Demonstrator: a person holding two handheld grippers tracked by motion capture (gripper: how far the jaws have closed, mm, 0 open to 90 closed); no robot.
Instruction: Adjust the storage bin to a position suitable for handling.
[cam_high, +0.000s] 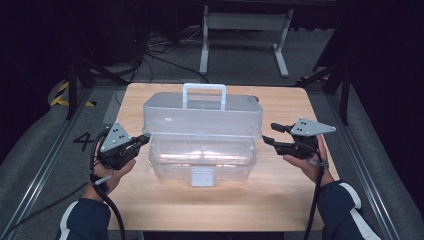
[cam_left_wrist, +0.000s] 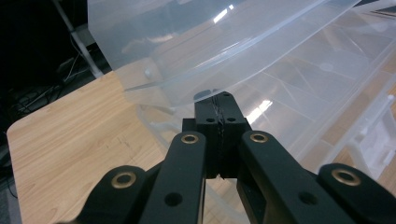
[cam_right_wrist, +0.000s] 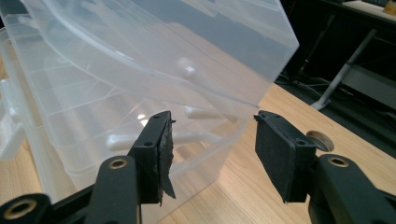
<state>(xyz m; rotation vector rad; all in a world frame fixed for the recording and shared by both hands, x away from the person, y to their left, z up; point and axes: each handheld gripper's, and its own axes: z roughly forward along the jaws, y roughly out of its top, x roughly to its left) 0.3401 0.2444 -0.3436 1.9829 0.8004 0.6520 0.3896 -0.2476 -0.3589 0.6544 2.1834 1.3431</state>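
Clear plastic toolbox (cam_high: 202, 150) with raised lid (cam_high: 202, 116) on the desk (cam_high: 280, 195).
Left gripper (cam_high: 145, 138) jaws pressed together; right gripper (cam_high: 270, 134) jaws wide apart.

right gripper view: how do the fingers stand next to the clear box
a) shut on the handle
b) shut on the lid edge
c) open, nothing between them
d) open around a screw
c: in the right gripper view the right gripper has its fingers apart with a bare gap, just short of the clear box and its raised lid.
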